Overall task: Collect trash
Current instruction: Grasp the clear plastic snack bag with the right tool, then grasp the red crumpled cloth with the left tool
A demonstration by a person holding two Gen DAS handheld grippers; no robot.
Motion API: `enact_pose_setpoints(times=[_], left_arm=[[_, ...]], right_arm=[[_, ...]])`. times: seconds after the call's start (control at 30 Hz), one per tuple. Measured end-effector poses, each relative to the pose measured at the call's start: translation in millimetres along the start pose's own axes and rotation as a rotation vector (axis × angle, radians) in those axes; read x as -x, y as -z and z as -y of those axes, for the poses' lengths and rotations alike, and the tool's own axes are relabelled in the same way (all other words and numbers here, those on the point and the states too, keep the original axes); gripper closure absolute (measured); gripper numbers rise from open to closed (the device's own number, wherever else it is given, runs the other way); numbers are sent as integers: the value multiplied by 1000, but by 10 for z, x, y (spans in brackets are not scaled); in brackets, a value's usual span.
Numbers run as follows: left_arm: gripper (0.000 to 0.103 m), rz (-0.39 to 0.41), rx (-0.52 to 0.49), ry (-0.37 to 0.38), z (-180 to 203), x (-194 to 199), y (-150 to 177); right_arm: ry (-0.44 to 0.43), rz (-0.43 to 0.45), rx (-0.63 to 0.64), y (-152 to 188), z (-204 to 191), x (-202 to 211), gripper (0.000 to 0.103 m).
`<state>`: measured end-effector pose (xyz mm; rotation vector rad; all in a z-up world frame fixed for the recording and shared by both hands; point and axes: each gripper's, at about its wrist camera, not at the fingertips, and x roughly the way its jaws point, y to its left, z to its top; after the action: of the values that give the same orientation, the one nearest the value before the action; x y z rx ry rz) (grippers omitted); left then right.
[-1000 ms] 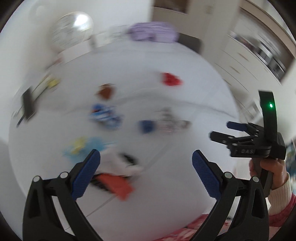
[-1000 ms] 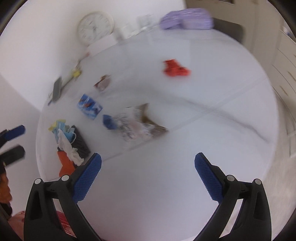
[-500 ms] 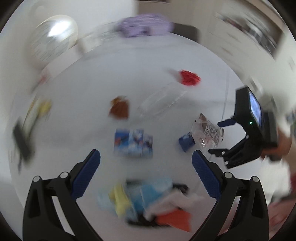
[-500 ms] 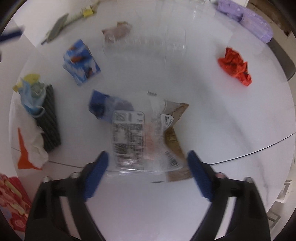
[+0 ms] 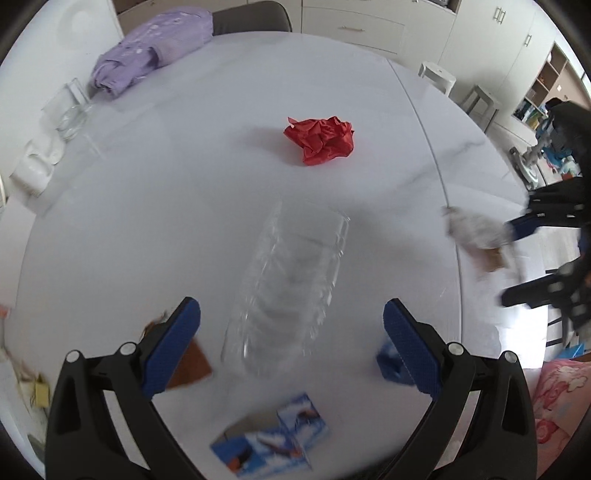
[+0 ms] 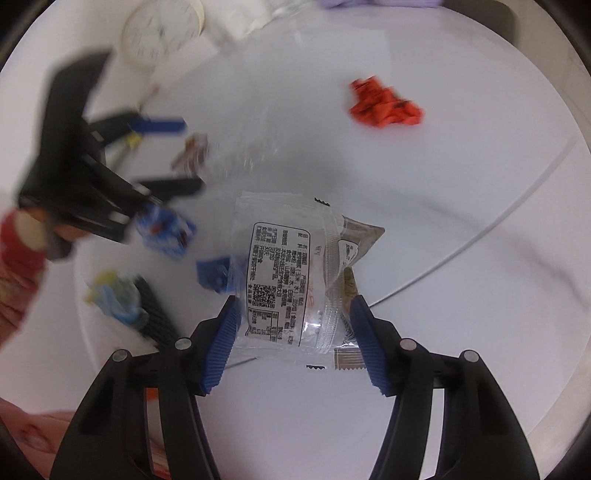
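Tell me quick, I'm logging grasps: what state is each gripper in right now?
Left gripper: open, holding nothing, over the clear plastic tray.
Right gripper: closed on the clear printed wrapper.

Prob. a home dining rm: round white surface (image 5: 147,221), cabinets (image 5: 480,40) w/ handles, chair (image 5: 251,16), wall clock (image 6: 162,29).
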<state>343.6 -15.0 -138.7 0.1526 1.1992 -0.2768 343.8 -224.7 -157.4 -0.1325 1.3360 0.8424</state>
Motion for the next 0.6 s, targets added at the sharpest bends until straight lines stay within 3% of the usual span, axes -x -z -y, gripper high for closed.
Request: enact_pose_setpoints(times=[0.17, 0.3, 0.5, 0.6], left_arm=[[8, 44, 34, 45, 49, -60, -337], [8, 56, 111, 63, 187, -274, -929], [8, -12, 204, 9, 365, -844, -1519], [20, -51, 206, -32, 439, -1029, -1614]], right_arm=[[-12, 102, -145, -13, 272, 340, 41], [21, 140, -219, 61, 501, 517, 41], [51, 173, -282, 283, 704, 686, 41], [54, 186, -308, 382, 744, 750, 41]])
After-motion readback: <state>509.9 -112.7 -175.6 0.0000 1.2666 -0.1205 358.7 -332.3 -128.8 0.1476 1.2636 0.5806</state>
